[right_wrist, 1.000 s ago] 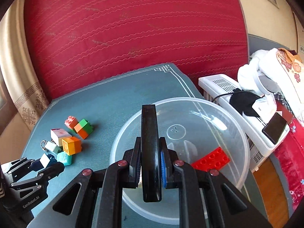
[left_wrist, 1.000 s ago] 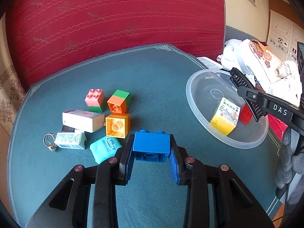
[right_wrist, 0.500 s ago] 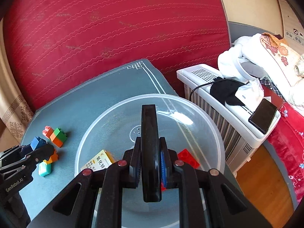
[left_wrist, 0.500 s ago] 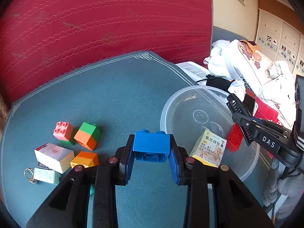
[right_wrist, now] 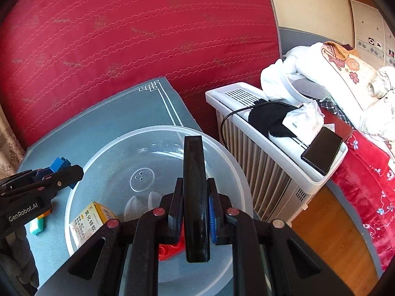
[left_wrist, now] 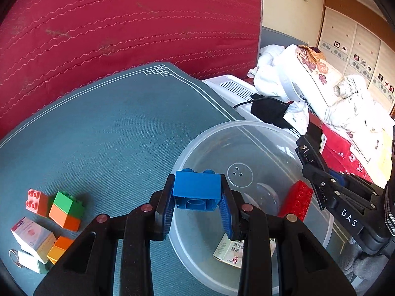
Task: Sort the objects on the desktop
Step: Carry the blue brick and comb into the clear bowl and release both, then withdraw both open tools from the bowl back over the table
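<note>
My left gripper is shut on a blue toy brick and holds it over the near-left rim of a clear plastic bowl. The bowl holds a red brick and a yellow medicine box. My right gripper is shut on a flat black object held edge-on above the bowl; it also shows at the right of the left wrist view. The left gripper with the blue brick shows at the bowl's left.
Left on the teal mat lie a pink-red brick, a green-orange brick, an orange brick, a pink-white box and a key ring. A white heater with a phone stands right of the table.
My left gripper has carried the blue brick rightward from above the pile to over the bowl's rim. The right gripper has shifted right and back over the bowl, still shut on the black object.
</note>
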Demonstrator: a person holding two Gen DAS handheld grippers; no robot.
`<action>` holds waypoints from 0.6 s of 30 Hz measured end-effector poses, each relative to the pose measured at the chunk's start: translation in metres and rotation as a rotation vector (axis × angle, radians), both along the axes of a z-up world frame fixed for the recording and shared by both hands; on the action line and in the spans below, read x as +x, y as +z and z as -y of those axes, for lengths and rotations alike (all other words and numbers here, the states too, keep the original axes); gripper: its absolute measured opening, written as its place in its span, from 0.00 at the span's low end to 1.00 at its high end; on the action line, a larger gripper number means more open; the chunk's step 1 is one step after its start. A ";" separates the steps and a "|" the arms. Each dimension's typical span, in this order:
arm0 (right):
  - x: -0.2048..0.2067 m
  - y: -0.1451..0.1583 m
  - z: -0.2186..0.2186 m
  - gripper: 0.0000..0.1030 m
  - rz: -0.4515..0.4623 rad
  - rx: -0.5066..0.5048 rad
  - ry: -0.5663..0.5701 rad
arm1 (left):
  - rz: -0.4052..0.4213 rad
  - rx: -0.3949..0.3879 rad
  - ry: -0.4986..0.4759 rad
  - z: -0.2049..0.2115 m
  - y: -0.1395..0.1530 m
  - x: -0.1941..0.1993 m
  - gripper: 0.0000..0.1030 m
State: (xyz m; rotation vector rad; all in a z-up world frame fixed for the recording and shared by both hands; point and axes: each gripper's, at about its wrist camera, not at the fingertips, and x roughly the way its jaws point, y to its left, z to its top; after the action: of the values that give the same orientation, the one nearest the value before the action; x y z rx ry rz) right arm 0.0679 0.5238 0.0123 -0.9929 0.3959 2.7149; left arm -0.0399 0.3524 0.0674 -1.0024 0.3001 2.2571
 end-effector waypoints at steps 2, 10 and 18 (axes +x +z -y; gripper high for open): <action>-0.001 -0.002 -0.002 0.18 0.009 0.000 -0.004 | 0.014 0.004 -0.004 -0.004 -0.004 -0.003 0.34; -0.004 -0.007 -0.007 0.41 0.022 -0.026 -0.020 | 0.154 0.095 -0.027 0.002 -0.014 -0.012 0.53; 0.003 0.004 0.002 0.47 -0.020 -0.010 -0.031 | 0.081 0.104 -0.004 0.021 0.001 0.001 0.53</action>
State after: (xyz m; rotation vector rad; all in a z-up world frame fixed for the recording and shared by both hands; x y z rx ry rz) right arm 0.0707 0.5216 0.0163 -0.9542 0.4250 2.6996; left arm -0.0394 0.3316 0.0687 -1.0335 0.1481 2.1980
